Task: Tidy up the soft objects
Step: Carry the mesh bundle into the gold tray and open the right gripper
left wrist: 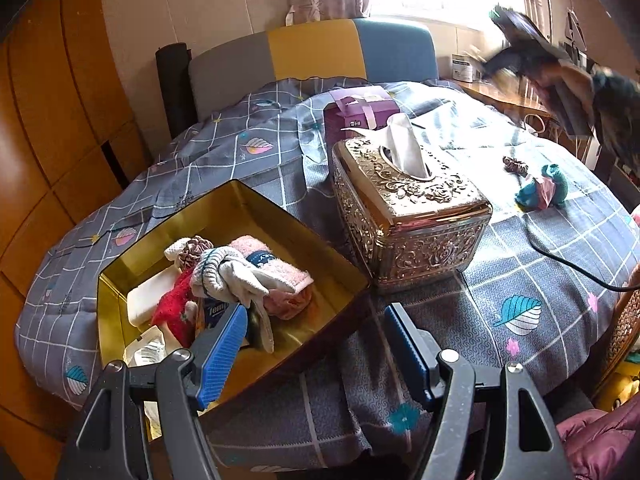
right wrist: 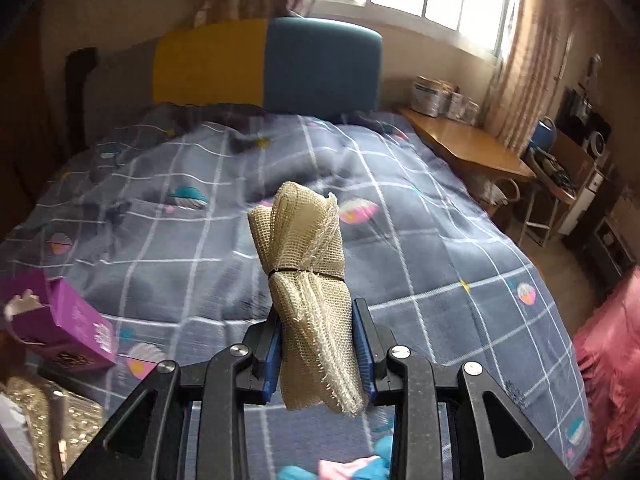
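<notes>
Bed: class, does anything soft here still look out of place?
Yes. A teal and pink cloth bundle and a brown scrunchie lie loose on the quilt, right of the tissue box, while similar items sit in the gold tin.

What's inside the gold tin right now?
The tin holds a pink towel, grey sock bundle, red cloth, white pad and tissue pack. Anything beneath is hidden.

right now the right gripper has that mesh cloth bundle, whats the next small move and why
Probably carry the beige mesh bundle, clamped in the right gripper, left toward the gold tin. That tin already holds the other soft items, such as the pink towel, and the left gripper hangs open beside it, holding nothing.
</notes>
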